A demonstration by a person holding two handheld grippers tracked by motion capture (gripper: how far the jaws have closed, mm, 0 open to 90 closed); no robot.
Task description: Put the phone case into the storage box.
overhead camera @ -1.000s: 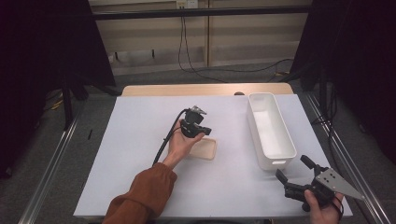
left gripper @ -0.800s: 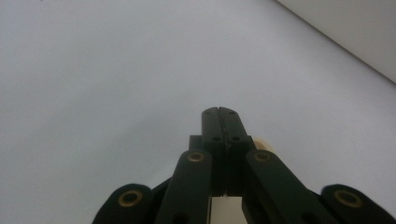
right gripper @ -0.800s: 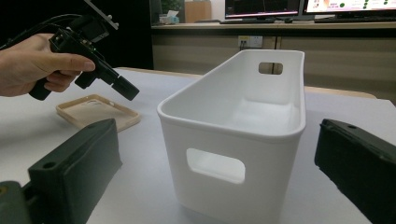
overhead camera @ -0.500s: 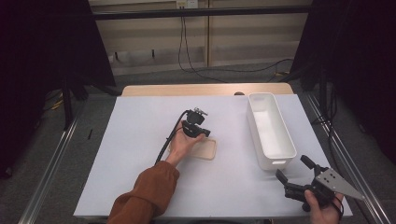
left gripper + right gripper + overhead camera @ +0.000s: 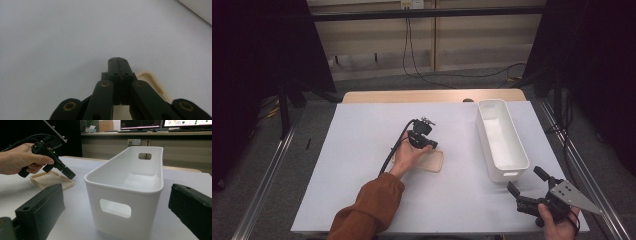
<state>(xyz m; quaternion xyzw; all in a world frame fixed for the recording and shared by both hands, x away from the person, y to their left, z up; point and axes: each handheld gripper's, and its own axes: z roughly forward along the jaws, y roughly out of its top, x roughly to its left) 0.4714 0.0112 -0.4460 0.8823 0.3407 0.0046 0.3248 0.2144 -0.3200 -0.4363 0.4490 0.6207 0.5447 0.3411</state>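
- White-covered counter (image 5: 362, 150) in a dim lab bay, cabling and dark curtains seen behind; a white bin (image 5: 502, 140) sits on its right half, long side running away from the person.
- A beige shallow tray (image 5: 427, 161) (lid or case, hard to tell which) lies flat near the counter's middle, well apart from the bin.
- Left gripper (image 5: 430, 145) is held just above the tray's far edge, pointed down and toward the bin; its fingers (image 5: 117, 65) are seen pressed together with nothing between them. In the left gripper view the tray's rounded rim (image 5: 152, 80) shows just beside the closed tips.
- Right gripper (image 5: 526, 183) is parked at the counter's near right corner, fingers spread wide, nothing held; the bin's end wall (image 5: 117, 207) faces it.
- Step judged in hand: approach to the tray, grasp not yet made.
- Next move would call for the left fingers to be opened, one slipped under or over the thin rim, then closed (low wall, so a shallow angle is likely needed).
- Bin judged the probable destination.
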